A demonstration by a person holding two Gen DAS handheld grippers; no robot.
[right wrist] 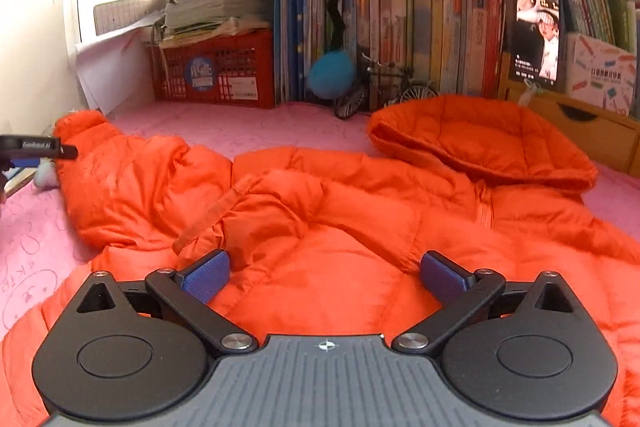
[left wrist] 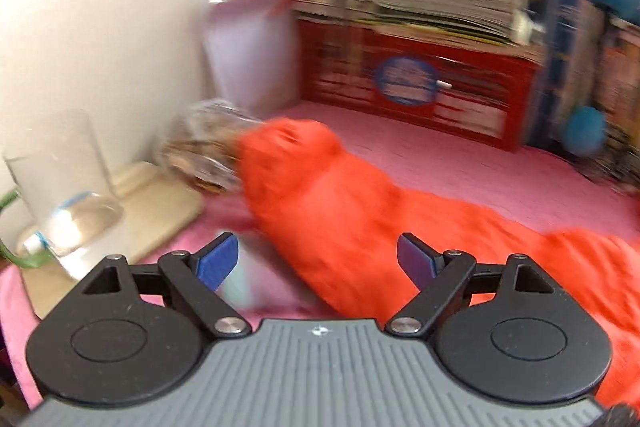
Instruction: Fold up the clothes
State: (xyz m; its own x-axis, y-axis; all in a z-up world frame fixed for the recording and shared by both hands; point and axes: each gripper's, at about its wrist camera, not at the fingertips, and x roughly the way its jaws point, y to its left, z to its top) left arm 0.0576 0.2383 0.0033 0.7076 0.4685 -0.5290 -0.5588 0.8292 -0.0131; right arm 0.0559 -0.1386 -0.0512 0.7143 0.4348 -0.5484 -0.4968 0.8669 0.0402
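Observation:
An orange puffy jacket (right wrist: 340,211) lies spread on the pink cover (right wrist: 224,127), its hood (right wrist: 480,143) at the far right. One sleeve (right wrist: 120,179) stretches to the left. My right gripper (right wrist: 324,259) hovers open over the jacket's body, with nothing between its blue pads (right wrist: 204,277). In the blurred left wrist view, my left gripper (left wrist: 316,243) is open just short of that sleeve (left wrist: 320,179), whose cuff end points away. Its pads (left wrist: 216,263) do not press on the cloth. The left gripper's tip (right wrist: 40,149) also shows beside the cuff in the right wrist view.
A red crate (right wrist: 216,71) under stacked papers and a row of books (right wrist: 420,35) line the back. A model bicycle (right wrist: 384,91), a blue ball (right wrist: 330,75) and a wooden drawer box (right wrist: 580,131) stand behind the jacket. A clear glass (left wrist: 68,179) on a pale board (left wrist: 160,203) sits left.

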